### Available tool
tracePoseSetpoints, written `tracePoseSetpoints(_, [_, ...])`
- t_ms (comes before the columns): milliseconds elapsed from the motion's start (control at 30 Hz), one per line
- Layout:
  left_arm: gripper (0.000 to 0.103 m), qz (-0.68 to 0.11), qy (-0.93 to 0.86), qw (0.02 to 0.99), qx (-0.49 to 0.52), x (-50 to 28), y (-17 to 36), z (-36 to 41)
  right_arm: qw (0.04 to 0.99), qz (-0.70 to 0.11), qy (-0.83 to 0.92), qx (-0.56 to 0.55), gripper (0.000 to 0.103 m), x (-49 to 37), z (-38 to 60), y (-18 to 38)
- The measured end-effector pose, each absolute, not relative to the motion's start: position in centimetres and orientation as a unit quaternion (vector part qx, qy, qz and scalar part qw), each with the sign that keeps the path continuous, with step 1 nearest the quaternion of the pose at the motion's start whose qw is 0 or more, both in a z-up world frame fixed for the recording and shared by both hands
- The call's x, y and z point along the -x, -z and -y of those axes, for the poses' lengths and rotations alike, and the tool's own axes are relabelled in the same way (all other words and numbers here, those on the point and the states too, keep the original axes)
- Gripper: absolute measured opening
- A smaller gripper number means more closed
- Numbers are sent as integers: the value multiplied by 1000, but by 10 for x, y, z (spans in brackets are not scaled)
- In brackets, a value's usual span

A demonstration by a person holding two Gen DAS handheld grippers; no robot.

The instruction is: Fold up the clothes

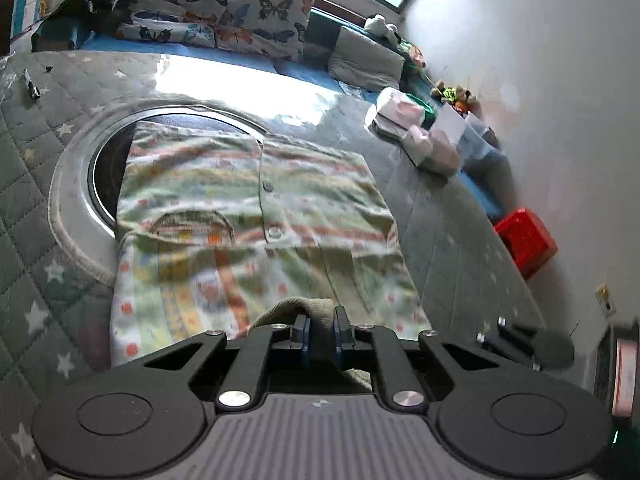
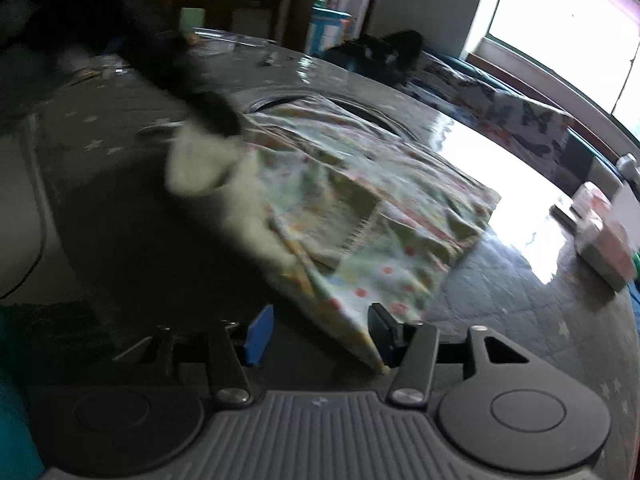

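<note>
Left gripper [image 1: 320, 334]: pressed together on a khaki cuff [image 1: 304, 308] of the patterned garment [image 1: 248, 208].
Right gripper [image 2: 320, 334]: spread, the garment's near corner between its fingers.
Garment: flat on quilted mat [image 1: 36, 160].
Far: butterfly pillows [image 1: 224, 20].

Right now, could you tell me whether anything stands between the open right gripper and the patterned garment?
Nothing visible does. The right gripper is open, with the patterned garment's near corner lying beside its right finger, apart from the pads. The left gripper is shut on a khaki cuff.

Left gripper [image 1: 320, 330] pinched closed; right gripper [image 2: 320, 334] spread.
</note>
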State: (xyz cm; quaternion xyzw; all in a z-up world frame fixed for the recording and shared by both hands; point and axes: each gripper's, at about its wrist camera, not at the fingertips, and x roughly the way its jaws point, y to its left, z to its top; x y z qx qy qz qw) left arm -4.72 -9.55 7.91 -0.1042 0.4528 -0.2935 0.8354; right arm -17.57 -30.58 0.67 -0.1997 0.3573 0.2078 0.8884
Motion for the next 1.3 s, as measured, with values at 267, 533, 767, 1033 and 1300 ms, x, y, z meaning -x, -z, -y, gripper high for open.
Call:
tracePoseSetpoints(267, [12,-455,300,833,94,44,-75,96,897,-323,-239,186,46,159,279,-6])
tracePoseSetpoints(533, [50,-408,284,867,42,74,-75,66,904,-342,-241,93,14,131,287,-16])
tracePoseSetpoints(767, [64,-338,255,904,-55,111,-67,49,910,-336,-234,70,12,119,290,-32])
tracePoseSetpoints(1033, [67,-269,235,911,-205,130,-36,74,917,-326,-221,57,12,106,291,-44])
tracePoseSetpoints(1300, [40,-235,227,906,-268,122,-19,78,922,-319,-213,54,11,105,293,-43])
